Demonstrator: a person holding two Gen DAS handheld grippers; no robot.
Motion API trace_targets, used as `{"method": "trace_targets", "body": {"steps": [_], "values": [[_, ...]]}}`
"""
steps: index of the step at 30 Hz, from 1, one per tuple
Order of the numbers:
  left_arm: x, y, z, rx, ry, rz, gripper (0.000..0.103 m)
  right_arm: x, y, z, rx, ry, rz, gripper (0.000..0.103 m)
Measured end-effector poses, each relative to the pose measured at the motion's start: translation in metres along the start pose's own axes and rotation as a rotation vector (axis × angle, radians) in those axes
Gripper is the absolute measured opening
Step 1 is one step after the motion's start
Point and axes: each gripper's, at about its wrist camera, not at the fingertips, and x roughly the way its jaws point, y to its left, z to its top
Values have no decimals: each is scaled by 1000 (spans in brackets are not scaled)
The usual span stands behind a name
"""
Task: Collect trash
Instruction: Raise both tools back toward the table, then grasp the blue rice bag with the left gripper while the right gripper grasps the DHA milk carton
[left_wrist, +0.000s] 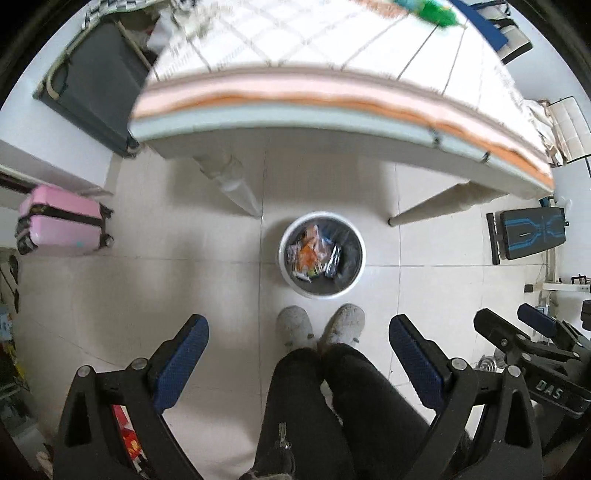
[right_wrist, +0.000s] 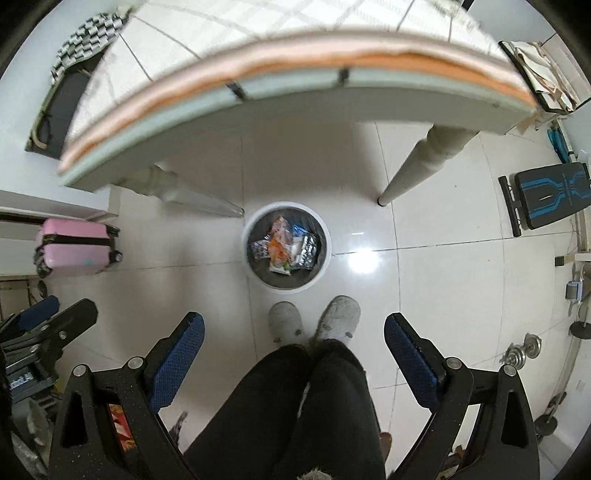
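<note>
Left wrist view: we hold the left gripper (left_wrist: 298, 363) high, pointing down at the floor, jaws wide apart and empty. The bin (left_wrist: 322, 254) stands on the tiles just past the slippers (left_wrist: 320, 325), near the table (left_wrist: 332, 107) edge, probably so trash can be dropped straight in. Wrappers (left_wrist: 314, 254) already lie in it. A green blur (left_wrist: 430, 11) sits on the tabletop; too smeared to say whether it is trash. The right gripper (left_wrist: 532, 332) shows at right.

Right wrist view: right gripper (right_wrist: 293, 360) in the same downward pose, jaws likewise spread, nothing between them. Bin (right_wrist: 287, 246) below centre, wrappers (right_wrist: 286, 247) inside.
</note>
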Motion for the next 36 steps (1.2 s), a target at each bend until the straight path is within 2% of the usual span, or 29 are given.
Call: {"method": "trace_targets", "body": {"steps": [5,9,12,17,21,24,26,27,28,30,33,34,35,36], "values": [[-37,-5,22,-3,-81,-7,100,-55,11,16,35,-51,51,99],[-63,-11,52,-15,-162,-2,100,-85,14,49,64,-99,85,99],[-80,-18,89,-25,-221,19,100,-102,12,85,89,-136,105,99],[-88,-36,159,-47,-264,62,100,-122,-6,174,107,-187,120,99],[-79,-55,232,-122,-229,37,100,-130,-39,273,114,-207,114,99],[-63,-75,295,-208,-186,-34,100,-123,-71,346,118,-212,92,99],[-43,-93,343,-263,-146,-75,100,-112,-100,406,140,-209,59,99],[-37,-101,360,-278,-132,-94,99,-107,-108,422,149,-207,55,98],[-27,-110,378,-296,-109,-120,99,-100,-124,450,166,-200,53,92],[-2,-125,413,-327,-63,-174,99,-87,-141,485,180,-184,51,80],[37,-147,453,-342,10,-213,99,-64,-164,536,195,-155,67,79],[50,-152,462,-345,31,-227,99,-61,-166,541,195,-151,71,79],[67,-158,471,-350,64,-239,91,-55,-170,552,195,-142,87,79],[75,-161,475,-353,80,-241,74,-51,-171,559,191,-135,105,79]]}}
